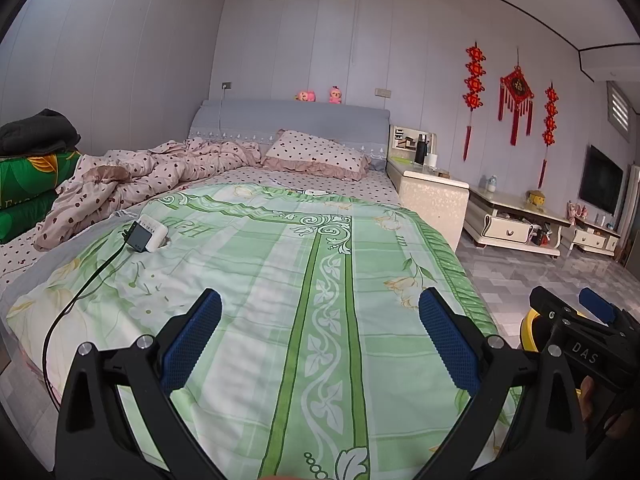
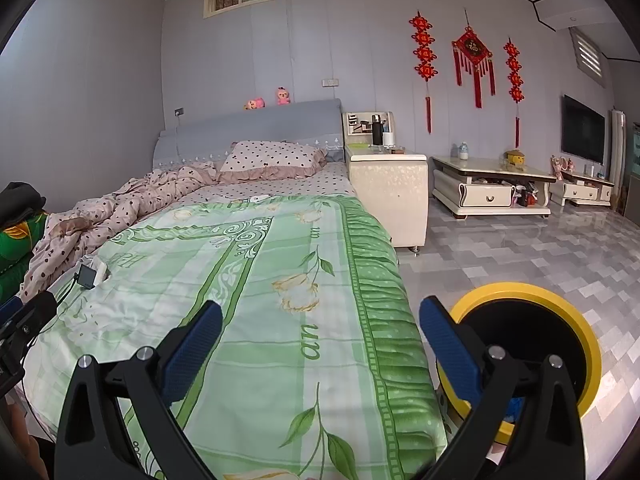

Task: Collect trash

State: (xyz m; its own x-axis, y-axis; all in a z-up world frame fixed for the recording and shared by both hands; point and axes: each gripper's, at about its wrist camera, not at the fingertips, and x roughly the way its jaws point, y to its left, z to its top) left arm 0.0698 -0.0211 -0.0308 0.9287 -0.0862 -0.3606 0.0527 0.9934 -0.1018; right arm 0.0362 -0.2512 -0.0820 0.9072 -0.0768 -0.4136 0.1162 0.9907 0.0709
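Observation:
My left gripper [image 1: 320,312] is open and empty above the foot of a bed with a green flowered cover [image 1: 280,280]. My right gripper [image 2: 320,320] is open and empty over the bed's right edge; it also shows in the left wrist view [image 1: 576,312]. A yellow-rimmed trash bin [image 2: 576,320] with a dark inside stands on the floor beside the bed, just right of my right gripper. A small white scrap [image 1: 316,192] lies on the bed near the pillow [image 1: 316,154]. Something blue lies inside the bin [image 2: 514,406].
A white and black box with a black cable [image 1: 146,234] lies on the bed's left side. A rumpled dotted quilt [image 1: 132,180] and folded green bedding [image 1: 28,196] sit at left. A nightstand [image 2: 388,188], low tables [image 2: 492,188] and tiled floor [image 2: 520,248] are at right.

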